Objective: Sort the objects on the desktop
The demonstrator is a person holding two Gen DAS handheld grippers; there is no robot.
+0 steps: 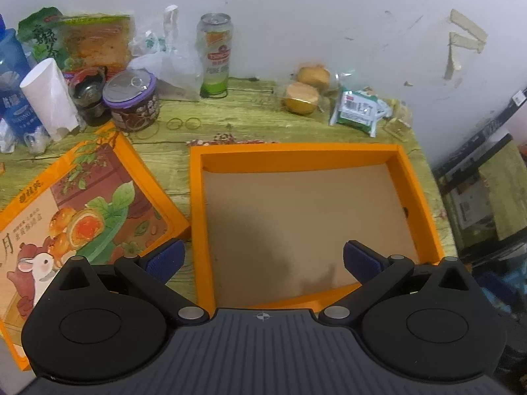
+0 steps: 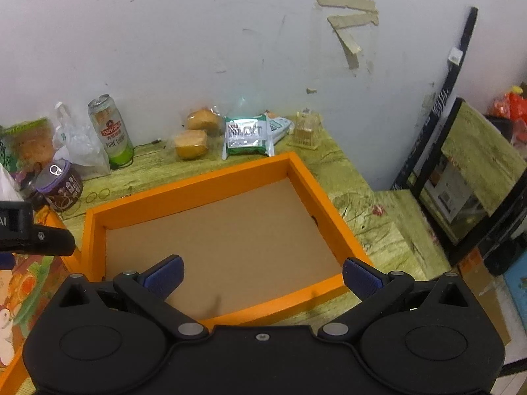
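Fingers on both grippers are spread wide with nothing between them. So the left gripper [image 1: 263,260] hangs over the near part of the orange box [image 1: 413,177], and the right gripper [image 2: 263,275] sits over the near edge of that same box, blue pads [image 2: 164,273] pointing in. The box is a shallow open tray with a plain brown cardboard floor, totally bare inside, resting flat on the green wood-grain surface [image 1: 250,125].

Just left of it lies the box lid [image 1: 82,204], printed with pastries and a rabbit, one corner touching the tray's left wall or very nearly so.

Behind the tray, along the white wall, is the stuff to sort. Two wrapped yellow cakes [image 1: 304,93] sit next to each other, with a green snack packet [image 1: 357,110] just to their right and a small clear container [image 2: 306,131] past that near the surface's corner. A tall beer can [image 1: 215,54] stands upright further left, beside a crumpled clear plastic bag [image 1: 171,62]. In front of those is a purple-lidded tin [image 1: 133,100], a couple of rubber bands [image 1: 182,123] lying flat near it, a white paper cup [image 1: 49,97] upside down, and a big snack bag [image 1: 89,38] leaning at the back.

In the right wrist view the left gripper's black body pokes in from the left edge.
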